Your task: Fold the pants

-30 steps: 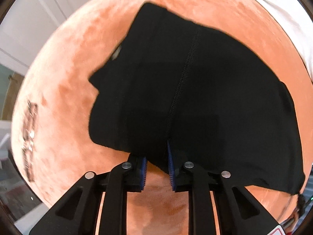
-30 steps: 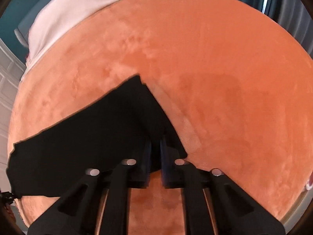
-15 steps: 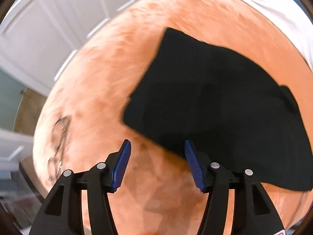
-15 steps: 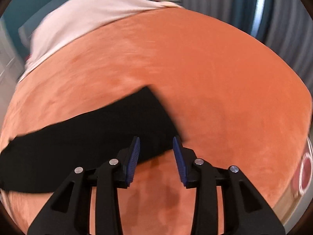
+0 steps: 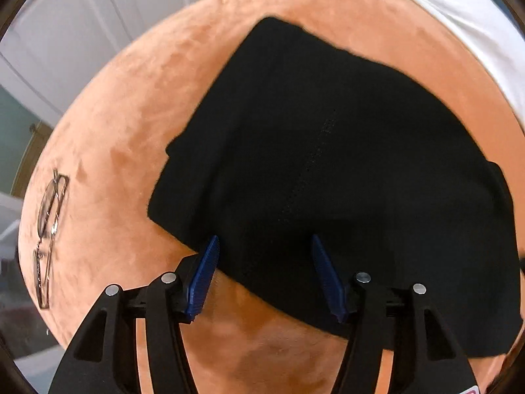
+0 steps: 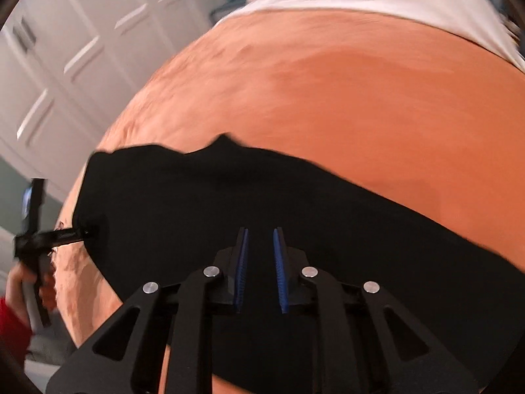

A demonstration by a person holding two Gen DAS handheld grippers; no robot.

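Black pants point(image 5: 328, 164) lie folded flat on an orange plush cover point(image 5: 131, 115). My left gripper point(image 5: 265, 252) points steeply down over their near edge. Its jaws are opening, the blue pads point(image 5: 205, 272) stand wide apart, and cloth lies below them without being pinched. In the right wrist view the pants point(image 6: 197, 203) spread as a broad band. My right gripper point(image 6: 260, 229) hovers over their middle with its jaws closing to a narrow gap. I cannot tell if any cloth is between them. The left gripper point(image 6: 59, 236) shows at the pants' left end, held by a hand point(image 6: 19, 282).
A pair of eyeglasses point(image 5: 49, 229) lies on the cover left of the pants. A white sheet point(image 5: 459, 16) covers the far side of the bed. White panelled doors point(image 6: 65, 49) stand beyond the cover's left edge.
Both grippers have let go of the pants' edge and opened. The left one stays near the same corner. The right one swung far left across the pants, rolled, and its gap has narrowed again.
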